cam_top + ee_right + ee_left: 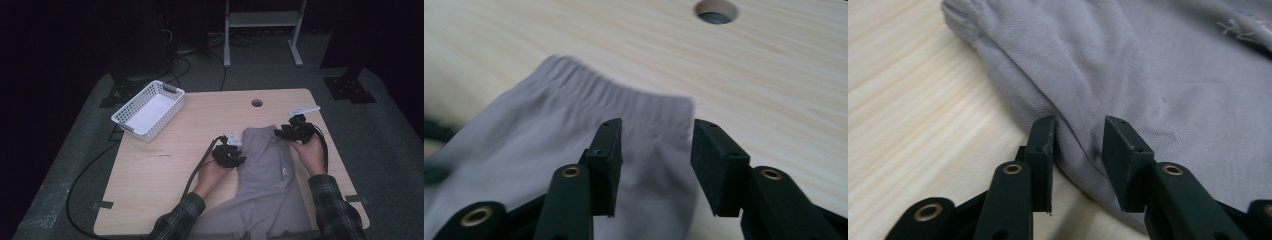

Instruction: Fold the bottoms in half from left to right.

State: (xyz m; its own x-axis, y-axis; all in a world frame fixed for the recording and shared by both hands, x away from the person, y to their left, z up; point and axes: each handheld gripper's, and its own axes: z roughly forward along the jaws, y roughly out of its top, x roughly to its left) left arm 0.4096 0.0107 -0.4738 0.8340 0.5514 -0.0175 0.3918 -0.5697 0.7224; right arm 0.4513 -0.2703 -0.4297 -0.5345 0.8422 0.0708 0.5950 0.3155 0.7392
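Lying well apart from grey trousers [270, 170], white basket [148, 110] blocks nothing.

Bare wooden worktop [165, 170] left of the grey cloth garment [270, 170]: open passage. White slotted plastic basket [148, 110] blocks far-left corner. Round cable hole [257, 103] beyond garment; strip between unobstructed.

White basket [148, 110] at table [165, 165] far-left corner; round hole [257, 103] near far edge
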